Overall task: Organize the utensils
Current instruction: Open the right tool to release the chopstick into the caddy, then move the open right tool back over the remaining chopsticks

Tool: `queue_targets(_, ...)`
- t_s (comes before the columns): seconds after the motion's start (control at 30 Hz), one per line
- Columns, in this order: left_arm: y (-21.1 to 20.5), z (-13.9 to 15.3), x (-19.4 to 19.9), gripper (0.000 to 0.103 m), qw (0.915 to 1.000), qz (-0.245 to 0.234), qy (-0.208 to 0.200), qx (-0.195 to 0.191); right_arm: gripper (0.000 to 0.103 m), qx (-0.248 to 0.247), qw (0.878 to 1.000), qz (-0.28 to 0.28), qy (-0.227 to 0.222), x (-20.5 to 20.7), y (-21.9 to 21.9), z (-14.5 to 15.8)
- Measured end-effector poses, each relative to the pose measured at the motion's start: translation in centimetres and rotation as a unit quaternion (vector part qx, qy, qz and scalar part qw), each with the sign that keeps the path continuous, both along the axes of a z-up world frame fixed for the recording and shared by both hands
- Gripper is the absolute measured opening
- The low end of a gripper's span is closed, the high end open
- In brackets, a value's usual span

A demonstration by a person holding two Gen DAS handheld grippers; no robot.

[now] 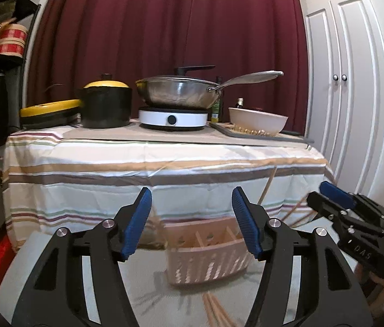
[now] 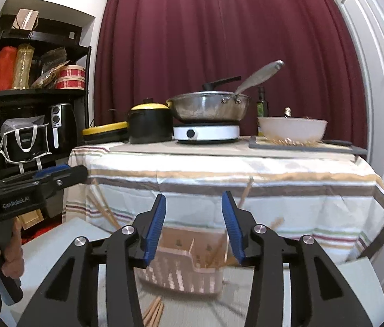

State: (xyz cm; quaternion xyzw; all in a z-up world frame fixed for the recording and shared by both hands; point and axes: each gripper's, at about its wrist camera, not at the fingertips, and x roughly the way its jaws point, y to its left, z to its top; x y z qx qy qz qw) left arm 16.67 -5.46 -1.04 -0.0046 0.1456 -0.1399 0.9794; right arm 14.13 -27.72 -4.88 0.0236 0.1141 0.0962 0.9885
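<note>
A pink slotted utensil basket [image 1: 208, 256] stands on a grey surface in front of the striped table, blurred. Wooden chopsticks [image 1: 213, 310] lie loose on the surface just before it, and more chopsticks [image 1: 266, 190] lean up out of the basket's right side. My left gripper [image 1: 192, 193] hangs open above the basket's near edge with nothing between its blue pads. In the right wrist view the same basket [image 2: 183, 272] holds leaning chopsticks [image 2: 216, 253], and loose ones [image 2: 155, 313] lie in front. My right gripper [image 2: 194, 197] is open and empty above it. The two grippers are side by side.
Behind stands a table with a striped cloth [image 1: 164, 174], carrying a black pot with a yellow lid [image 1: 106, 103], a steel wok on a white cooker [image 1: 175, 92] and a white bowl [image 1: 257, 120] on a tray. A dark shelf [image 2: 28, 95] is at left, white cupboard doors [image 1: 349, 81] at right.
</note>
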Motion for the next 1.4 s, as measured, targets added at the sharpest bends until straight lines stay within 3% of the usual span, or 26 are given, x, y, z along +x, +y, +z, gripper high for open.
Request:
queue_targets(0.33, 3.0, -4.1, -4.4, 0.06, 0.9978, 0.042, 0.05, -0.003, 0.043, 0.007, 0.998, -0.028, 0.052, -4.7, -0.6, -4.2)
queue_targets(0.63, 4.2, -7.3, -8.4, 0.06, 0.9951, 0.07, 0.069, 0.009, 0.043, -0.004, 0.996, -0.042, 0.077, -7.9, 0.0, -7.0)
queue_targets(1.4, 4.3, -16.9, -13.8, 0.059, 0.9839, 0.082, 0.153, 0.043, 0.043, -0.029, 0.987, -0.01, 0.155, -13.7, 4.0, -15.6)
